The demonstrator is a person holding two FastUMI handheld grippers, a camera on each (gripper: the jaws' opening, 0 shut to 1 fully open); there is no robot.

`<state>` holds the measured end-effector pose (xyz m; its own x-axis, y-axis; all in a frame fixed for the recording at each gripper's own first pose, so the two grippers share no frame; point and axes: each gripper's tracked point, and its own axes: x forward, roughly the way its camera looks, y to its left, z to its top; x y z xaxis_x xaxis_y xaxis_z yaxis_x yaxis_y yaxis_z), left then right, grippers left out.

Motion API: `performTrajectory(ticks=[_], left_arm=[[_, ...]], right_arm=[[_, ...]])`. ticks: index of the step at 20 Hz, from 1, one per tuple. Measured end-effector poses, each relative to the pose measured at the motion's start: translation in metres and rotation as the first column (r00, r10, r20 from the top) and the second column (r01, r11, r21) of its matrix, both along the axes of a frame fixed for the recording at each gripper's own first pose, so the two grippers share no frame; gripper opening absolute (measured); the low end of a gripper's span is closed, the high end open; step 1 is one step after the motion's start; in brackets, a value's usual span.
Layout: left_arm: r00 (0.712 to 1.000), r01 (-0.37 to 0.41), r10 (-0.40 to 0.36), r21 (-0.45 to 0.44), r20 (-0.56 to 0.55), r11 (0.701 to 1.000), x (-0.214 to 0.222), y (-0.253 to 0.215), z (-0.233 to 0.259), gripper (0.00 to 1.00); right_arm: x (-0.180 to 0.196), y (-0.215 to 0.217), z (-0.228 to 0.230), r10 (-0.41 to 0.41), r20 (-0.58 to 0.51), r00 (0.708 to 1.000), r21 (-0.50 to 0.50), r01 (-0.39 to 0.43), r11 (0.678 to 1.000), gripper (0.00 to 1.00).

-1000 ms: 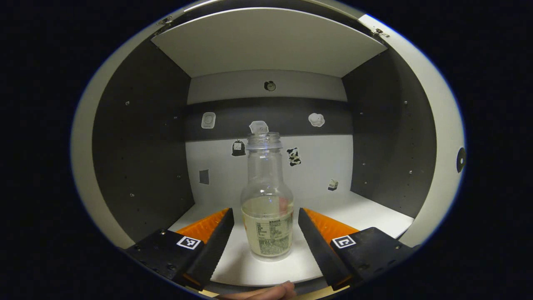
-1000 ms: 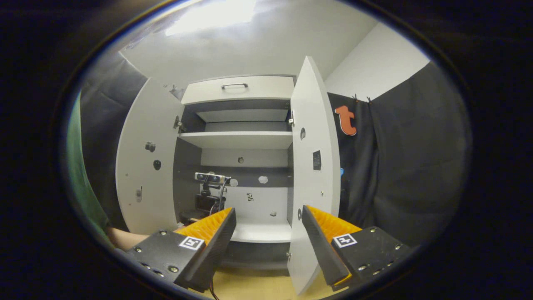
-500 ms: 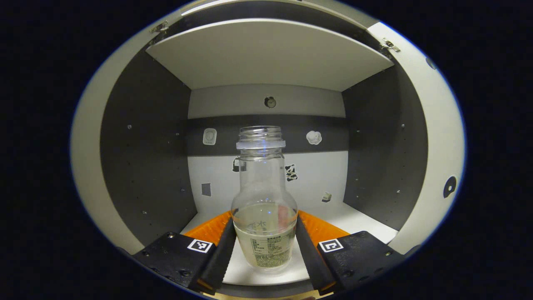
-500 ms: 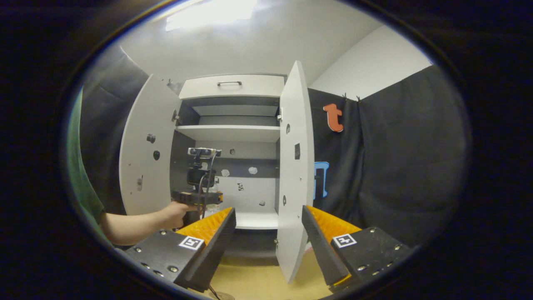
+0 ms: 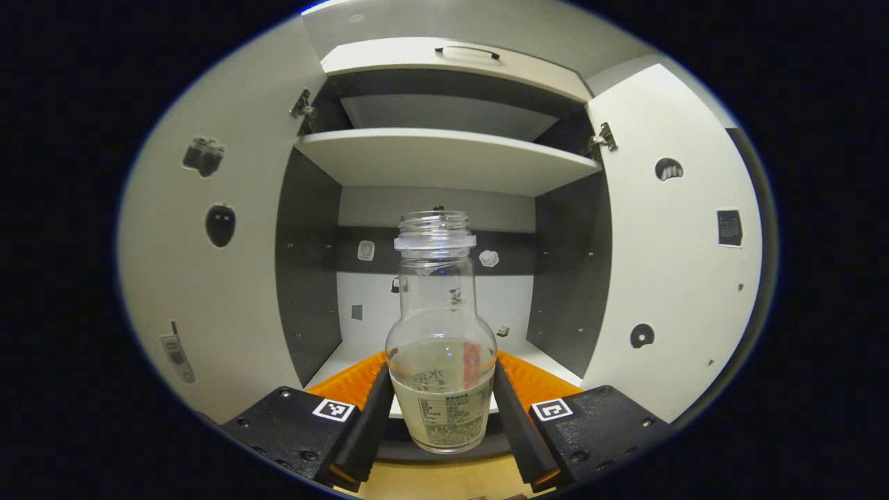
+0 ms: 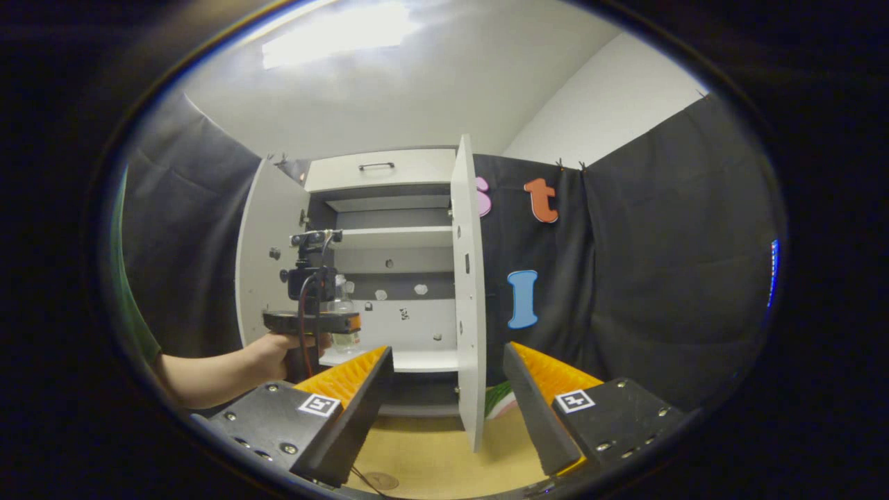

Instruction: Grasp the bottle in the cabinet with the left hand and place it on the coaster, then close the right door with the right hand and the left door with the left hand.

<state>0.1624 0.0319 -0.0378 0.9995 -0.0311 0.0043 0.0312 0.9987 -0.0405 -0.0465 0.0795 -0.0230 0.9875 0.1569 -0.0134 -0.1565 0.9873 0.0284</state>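
Note:
In the left gripper view my left gripper (image 5: 441,367) is shut on the clear bottle (image 5: 436,278), both fingers pressing its lower body. The bottle is upright, uncapped, with pale liquid in the bottom and a label. It hangs just in front of the cabinet's lower shelf (image 5: 361,354). In the right gripper view a hand holds the left gripper (image 6: 312,321) with the bottle (image 6: 342,305) at the cabinet mouth. My right gripper (image 6: 448,353) is open and holds nothing, low over the wooden table (image 6: 430,458). The right door (image 6: 468,292) stands edge-on ahead of it.
Both cabinet doors stand wide open: left door (image 5: 208,278), right door (image 5: 667,278). A middle shelf (image 5: 444,156) and a drawer (image 5: 458,59) sit above. A green-and-red flat thing (image 6: 500,403) lies on the table beside the right door; a small round disc (image 6: 380,480) lies near me.
The left gripper closed on the bottle, then drew back out of the cabinet with it. The right gripper has backed away and turned right, so the cabinet looks smaller.

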Motion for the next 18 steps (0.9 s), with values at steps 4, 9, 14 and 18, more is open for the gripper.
performTrajectory(ticks=[4,9,14,18], left_arm=[[1.0,0.012,-0.012,-0.018,0.008,1.0,-0.048,-0.013,-0.013,0.78],[1.0,0.01,-0.01,0.004,0.012,1.0,-0.087,-0.026,-0.069,0.78],[0.995,0.066,-0.063,0.033,-0.079,0.997,-0.104,-0.043,-0.163,0.8],[0.982,0.172,-0.167,0.054,-0.092,0.984,-0.114,-0.057,-0.226,0.78]], right_arm=[[-0.027,-0.013,0.0,0.018,-0.004,1.0,-0.01,-0.018,1.0,0.96],[-0.036,-0.025,-0.005,0.019,-0.014,1.0,0.002,-0.019,1.0,0.97],[-0.024,-0.033,-0.01,-0.008,-0.003,1.0,0.003,0.008,1.0,0.97],[-0.004,-0.024,-0.02,-0.012,-0.015,1.0,0.026,0.012,1.0,0.97]])
